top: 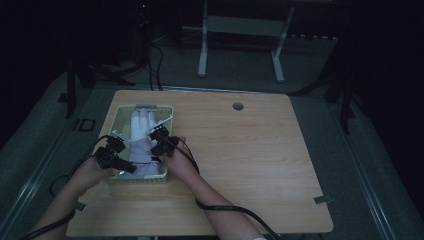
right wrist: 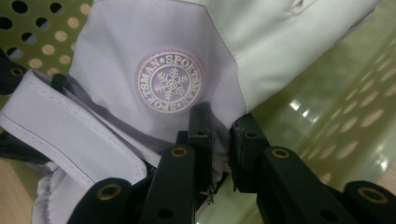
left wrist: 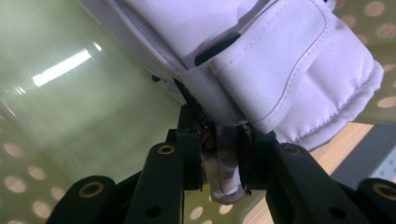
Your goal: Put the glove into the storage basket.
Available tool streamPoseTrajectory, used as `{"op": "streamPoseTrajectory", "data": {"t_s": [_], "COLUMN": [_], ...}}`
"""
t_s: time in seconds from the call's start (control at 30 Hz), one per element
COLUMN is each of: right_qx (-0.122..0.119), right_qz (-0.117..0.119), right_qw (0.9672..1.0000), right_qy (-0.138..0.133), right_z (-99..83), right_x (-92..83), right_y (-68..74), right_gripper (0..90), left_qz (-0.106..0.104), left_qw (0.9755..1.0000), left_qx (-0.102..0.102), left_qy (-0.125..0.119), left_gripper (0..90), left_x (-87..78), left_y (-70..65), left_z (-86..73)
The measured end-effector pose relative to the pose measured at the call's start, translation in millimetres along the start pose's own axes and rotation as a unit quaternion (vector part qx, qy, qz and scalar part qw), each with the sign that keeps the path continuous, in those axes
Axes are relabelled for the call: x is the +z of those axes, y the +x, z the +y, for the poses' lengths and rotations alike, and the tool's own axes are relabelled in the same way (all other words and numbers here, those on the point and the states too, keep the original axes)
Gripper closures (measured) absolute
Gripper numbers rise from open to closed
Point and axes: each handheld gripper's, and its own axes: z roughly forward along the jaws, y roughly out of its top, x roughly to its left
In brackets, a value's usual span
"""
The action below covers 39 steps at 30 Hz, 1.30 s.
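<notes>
In the high view, a white glove [top: 141,135] lies in a pale green perforated basket [top: 118,114] at the left of the wooden bench [top: 250,150], its fingers pointing toward the top of the frame. Both hands come in from the bottom and sit at the lower end of the basket, the left claw [top: 121,155] at the glove's lower left and the right claw [top: 159,141] at its right side. In the left claw view, the black jaws are closed tight on a fold of the glove's cuff [left wrist: 223,172], low in the middle of the frame, with the basket's wall behind. In the right claw view, the jaws pinch the glove's fabric [right wrist: 219,154] just below a round snowflake badge [right wrist: 170,81] reading SPORTSMAN; a strap [right wrist: 70,135] crosses the lower left.
</notes>
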Motion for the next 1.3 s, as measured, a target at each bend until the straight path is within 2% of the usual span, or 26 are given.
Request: {"op": "streamPoseTrajectory", "data": {"t_s": [0.1,0.23,0.33,0.43,0.47,0.53,0.57,0.63,0.7,0.73,0.77,0.8,0.87,0.9,0.97,1.0,1.03,1.1,1.17,1.23,1.3], "right_qx": [0.001,-0.013,-0.014,-0.013,-0.022,-0.024,-0.028,-0.036,-0.029,-0.027,-0.038,-0.042,-0.058,-0.064,-0.079,-0.082,-0.082,-0.08,-0.09,-0.11,-0.115], "right_qz": [-0.003,-0.002,-0.002,0.004,0.001,0.011,0.012,0.017,0.015,0.015,0.017,0.018,0.029,0.03,0.028,0.028,0.031,0.038,0.041,0.042,0.043], "right_qw": [0.9999,0.9997,0.9996,0.9999,0.9998,0.9996,0.9995,0.9989,0.999,0.9989,0.9979,0.9977,0.9964,0.9959,0.9948,0.9945,0.9942,0.9933,0.9909,0.9869,0.9857], "right_qy": [0.01,0.022,0.024,0.009,0.002,-0.002,-0.008,-0.023,-0.03,-0.035,-0.049,-0.051,-0.054,-0.056,-0.057,-0.058,-0.063,-0.075,-0.091,-0.111,-0.115], "right_z": [2.1,4.6,6.2,8.7,9.3,9.6,9.3,8.8,9.1,9.7,10.4,10.5,9.9,9.3,7.7,7.0,6.0,4.4,1.7,-1.5,-3.9], "right_x": [0.4,1.5,0.3,-6.6,-8.4,-10.4,-11.3,-15.3,-17.9,-20.4,-25.8,-27.9,-32.4,-34.2,-37.3,-38.7,-40.9,-45.0,-49.7,-55.3,-59.2], "right_y": [1.3,2.8,2.5,3.8,4.2,1.9,0.1,-2.7,-3.5,-4.9,-6.8,-7.3,-9.4,-10.2,-11.0,-11.4,-12.8,-14.8,-16.1,-17.2,-19.6], "right_gripper": [76.2,70.5,63.6,47.5,44.2,42.5,38.5,38.3,38.0,34.5,26.6,23.7,15.6,15.3,13.9,14.0,14.0,13.9,13.6,13.5,13.5], "left_qz": [0.007,0.008,0.013,0.016,0.019,0.024,0.026,0.029,0.033,0.029,0.024,0.023,0.02,0.023,0.013,0.011,0.02,0.035,0.053,0.073,0.084], "left_qw": [1.0,0.9999,0.9999,0.9998,0.9998,0.9997,0.9996,0.9993,0.9991,0.9986,0.9984,0.9978,0.9971,0.9965,0.9951,0.9931,0.9914,0.9864,0.9817,0.9781,0.9736], "left_qx": [-0.002,-0.011,-0.011,-0.01,-0.005,-0.008,-0.01,-0.011,-0.009,-0.012,-0.013,-0.019,-0.013,-0.012,-0.011,-0.014,-0.014,-0.007,0.0,0.002,0.004], "left_qy": [0.003,0.006,0.003,-0.002,-0.002,-0.005,-0.01,-0.02,-0.025,-0.042,-0.05,-0.059,-0.072,-0.08,-0.098,-0.116,-0.129,-0.16,-0.183,-0.195,-0.212], "left_gripper": [71.7,70.4,68.3,66.5,66.0,64.1,62.6,56.8,47.5,47.5,40.8,37.9,23.5,22.8,22.7,22.0,18.6,14.1,8.8,1.9,1.3], "left_x": [2.6,3.2,3.1,2.5,1.8,1.2,0.4,-3.0,-5.1,-10.4,-12.9,-15.9,-22.1,-24.9,-29.3,-32.2,-34.5,-37.4,-38.8,-38.7,-38.6], "left_y": [1.5,2.2,1.5,0.8,0.9,0.2,-0.6,-1.6,-2.7,-3.5,-3.4,-3.9,-4.8,-4.7,-6.0,-7.3,-8.9,-14.9,-21.7,-28.8,-34.4], "left_z": [-0.9,-1.2,-2.2,-3.8,-4.4,-5.4,-6.0,-6.9,-7.3,-8.9,-9.7,-10.7,-13.6,-14.8,-16.8,-18.2,-18.9,-20.6,-21.8,-22.1,-22.6]}}
